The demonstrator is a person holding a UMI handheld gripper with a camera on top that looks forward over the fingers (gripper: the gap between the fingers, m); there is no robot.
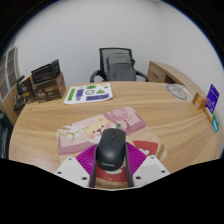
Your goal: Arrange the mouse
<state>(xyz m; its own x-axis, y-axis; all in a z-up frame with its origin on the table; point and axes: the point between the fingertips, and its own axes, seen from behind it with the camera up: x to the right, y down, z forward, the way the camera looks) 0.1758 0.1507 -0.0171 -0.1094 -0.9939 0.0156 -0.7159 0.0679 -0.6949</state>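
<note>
Apparently the grasp is made: the gripper (111,172) has its two fingers (76,168) closed in on the mouse (111,146), whose flanks sit against the purple ribbed pads with no gap visible on either side. The mouse is between the fingers, nose pointing away. Whether it rests on the counter (40,125) or is lifted slightly cannot be told. By my reading, picking up is done and what is left is carrying it to its place and letting go; no target spot is marked in this view.

The mouse is a smooth, dark, rounded oval with a matte plastic look and a faint centre line. The fingers are white, angular, hard-looking pieces.

Just ahead of the fingers, partly under the mouse, lies a pink printed mat (88,131), flat and thin with a cartoon pattern. The counter is warm wood-grain with a curved edge. Beyond the fingers lies a white sheet (88,95) with coloured shapes, a black mesh-backed office chair (118,64), and a brown cardboard box (165,72). Dark boxes (40,82) stand to the fingers' left.
</note>
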